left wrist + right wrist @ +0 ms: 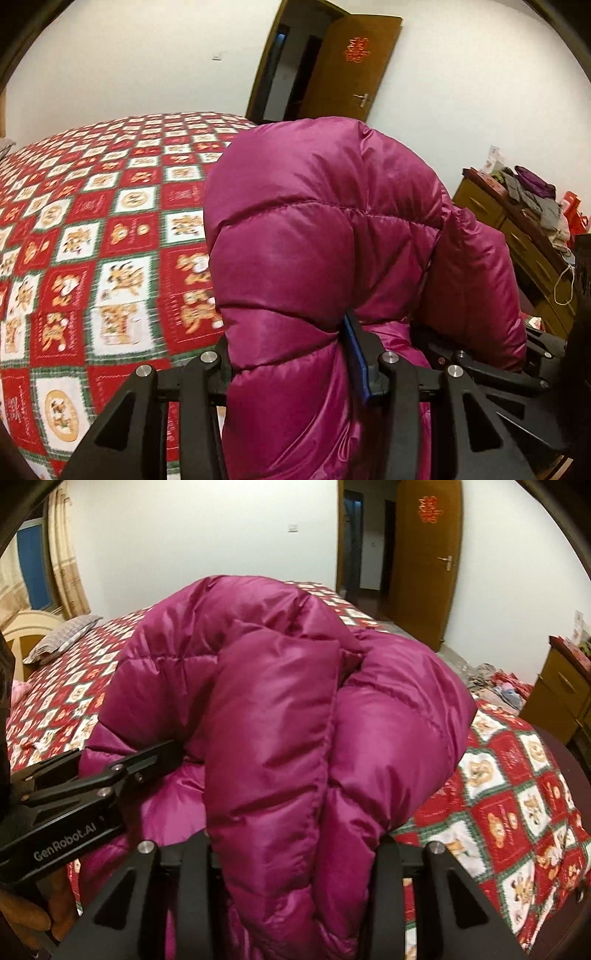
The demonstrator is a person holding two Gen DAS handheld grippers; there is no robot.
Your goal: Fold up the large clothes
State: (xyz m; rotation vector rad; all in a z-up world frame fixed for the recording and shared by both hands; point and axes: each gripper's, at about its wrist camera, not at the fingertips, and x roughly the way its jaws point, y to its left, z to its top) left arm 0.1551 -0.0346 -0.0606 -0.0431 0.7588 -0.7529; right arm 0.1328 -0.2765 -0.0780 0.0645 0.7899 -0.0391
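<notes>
Magenta down jacket [280,716] bunched in both claws above the bed [517,775].

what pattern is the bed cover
Red and white checked squares with green borders and golden figures, clearest in the left wrist view.

The left gripper [291,354] clamps a bulging fold of magenta down jacket [314,229] above the red patchwork bedspread [92,229], an open wooden door [351,70] behind.

Home bedroom: bed [517,775] with patterned quilt, pillow [62,637], wooden door [424,572], dresser [517,236]
</notes>
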